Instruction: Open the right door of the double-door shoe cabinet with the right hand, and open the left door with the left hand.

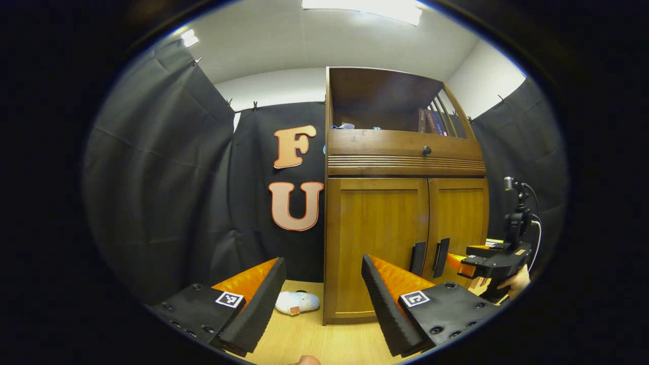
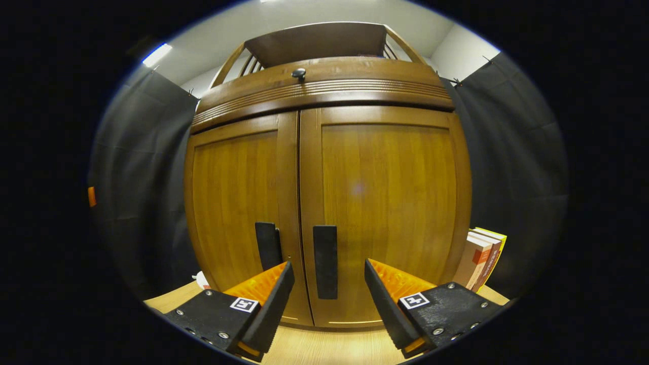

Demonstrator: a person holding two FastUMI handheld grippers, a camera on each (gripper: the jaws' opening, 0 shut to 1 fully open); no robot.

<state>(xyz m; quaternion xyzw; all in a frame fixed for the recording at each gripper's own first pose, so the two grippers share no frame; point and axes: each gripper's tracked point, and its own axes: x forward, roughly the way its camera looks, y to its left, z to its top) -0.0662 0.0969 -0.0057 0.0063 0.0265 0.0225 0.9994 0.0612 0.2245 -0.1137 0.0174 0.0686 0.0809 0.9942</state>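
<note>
Wooden double-door shoe cabinet point(image 2: 324, 203) standing on a pale wood floor point(image 2: 314, 347), both doors shut. The right tongs point(image 2: 328, 284) are spread wide and aimed at the right door point(image 2: 385, 203), whose dark vertical handle point(image 2: 325, 261) sits between their fingers but farther off, untouched. The left door point(image 2: 236, 203) carries a matching handle point(image 2: 267, 246) just beside the centre seam. In the left gripper view the left tongs point(image 1: 323, 284) also gape wide, well apart from the cabinet and holding nothing; the right tongs appear near the door handles. Step in hand, by judgement: approach to the right handle. The next move calls for advancing until the fingers straddle it, closing, then pulling outward along the hinge arc.
</note>
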